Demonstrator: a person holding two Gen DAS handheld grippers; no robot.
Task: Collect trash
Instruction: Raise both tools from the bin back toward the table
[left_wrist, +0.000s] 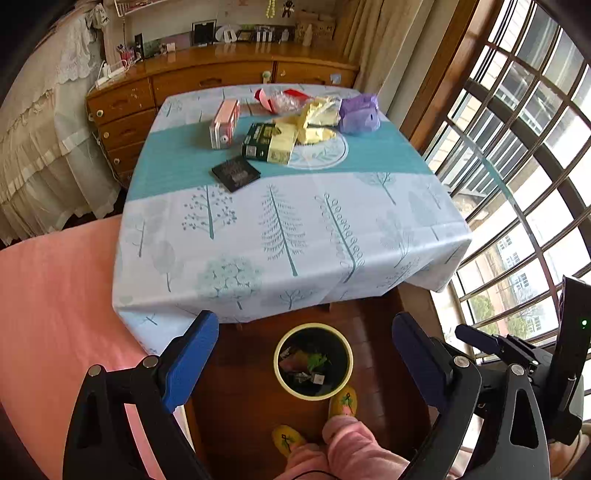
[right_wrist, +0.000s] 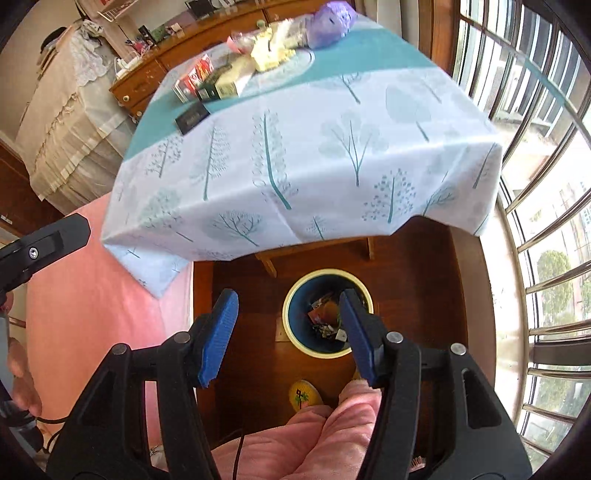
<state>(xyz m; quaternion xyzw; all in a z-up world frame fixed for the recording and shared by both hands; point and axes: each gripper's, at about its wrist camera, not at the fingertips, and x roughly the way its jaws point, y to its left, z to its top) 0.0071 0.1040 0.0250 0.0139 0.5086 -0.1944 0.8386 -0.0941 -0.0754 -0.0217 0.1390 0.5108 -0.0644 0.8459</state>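
Wide view first: the counter (left_wrist: 295, 229), draped in a tree-print cloth, fills the middle of both views, with a pink bed (left_wrist: 55, 314) off to one side and a barred window (left_wrist: 524, 184) on the other; at the far end of the counter sits the trash pile, a purple bag (left_wrist: 359, 113), crumpled yellow wrapping (left_wrist: 314, 122), a green box (left_wrist: 267, 144), a pink carton (left_wrist: 223, 123) and, nearest, a flat black packet (left_wrist: 236, 173), all close together and well apart from the near edge; down on the wooden floor, just in front of the counter and by the person's yellow slippers, stands the bin (left_wrist: 313, 361), already holding a few scraps; both tools hang above it, the left gripper (left_wrist: 306, 354) with jaws spread wide and nothing between them, the right gripper (right_wrist: 288, 325) likewise parted and empty; my read is we're between loads, a drop done and the reach for the next piece pending; that next move calls for carrying a gripper forward across the cloth to the pile, probably the black packet first, and closing the jaws squarely on it.
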